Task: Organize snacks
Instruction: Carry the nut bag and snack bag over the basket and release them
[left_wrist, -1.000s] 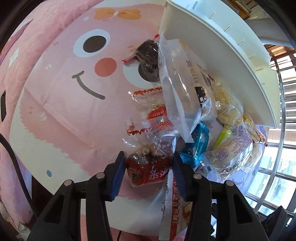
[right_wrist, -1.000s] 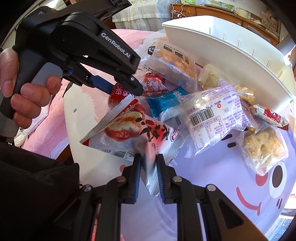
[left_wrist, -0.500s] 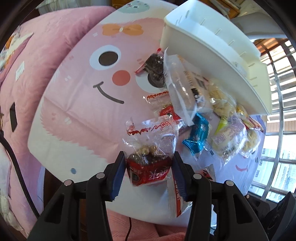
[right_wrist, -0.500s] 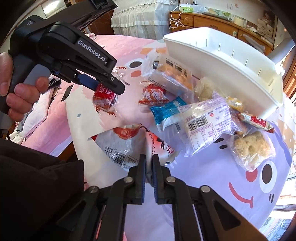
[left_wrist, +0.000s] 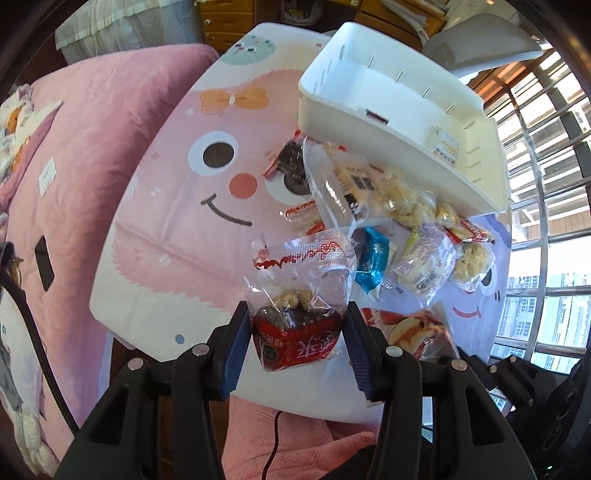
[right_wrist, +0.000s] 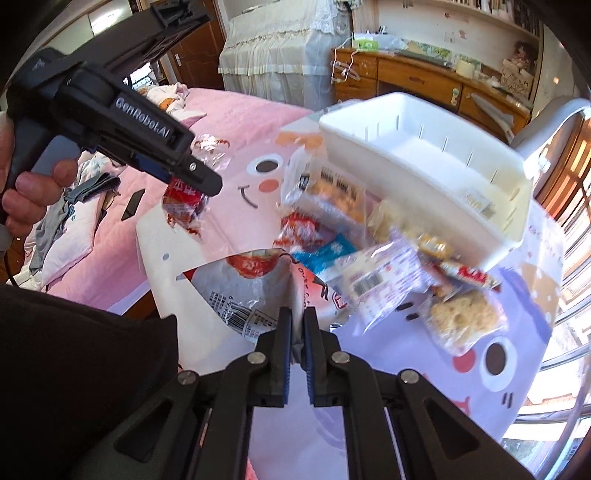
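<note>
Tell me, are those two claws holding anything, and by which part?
Yes. The left gripper grips a red snack packet by its filled bottom end; the right gripper pinches a large white snack bag by its edge.

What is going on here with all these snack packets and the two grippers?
A person is sorting snacks with a handheld gripper in each hand. The left gripper is clamped on a red-bottomed snack bag, held clear of the cartoon mat. The right gripper has closed its fingers on the edge of a large white and red packet. The white bin looks empty, and most packets lie in a pile beside it.
</note>
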